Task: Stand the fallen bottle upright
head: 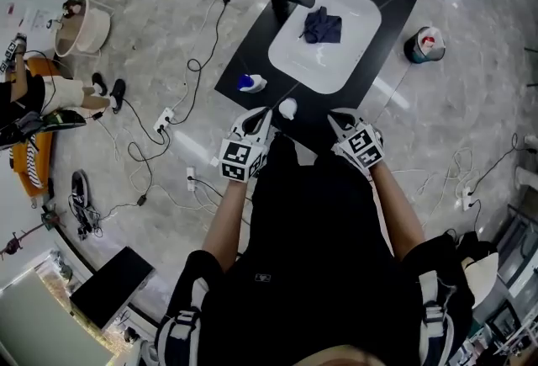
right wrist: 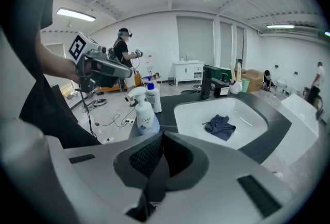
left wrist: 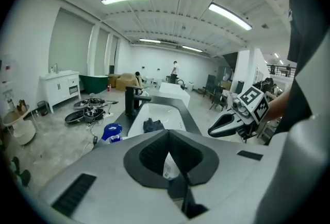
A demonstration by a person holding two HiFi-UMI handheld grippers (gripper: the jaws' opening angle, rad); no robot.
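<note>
Bottle (right wrist: 145, 117): a white plastic pump dispenser, already upright at the near edge of the black counter (right wrist: 168, 118), beside the sink (right wrist: 252, 115) and near a second, blue-capped bottle (right wrist: 153, 95). I judge it light, stiff-walled, smooth and top-heavy at the pump, so it is best taken across the mid-body, not at the nozzle. Left gripper (left wrist: 178, 181): jaws together, empty, with the bottle just beyond its tips. Right gripper (right wrist: 154, 179): jaws together, empty, off to the bottle's side. Legible: "Dove" on the front; the back-label barcode print and the second bottle's label are too small to read.
</note>
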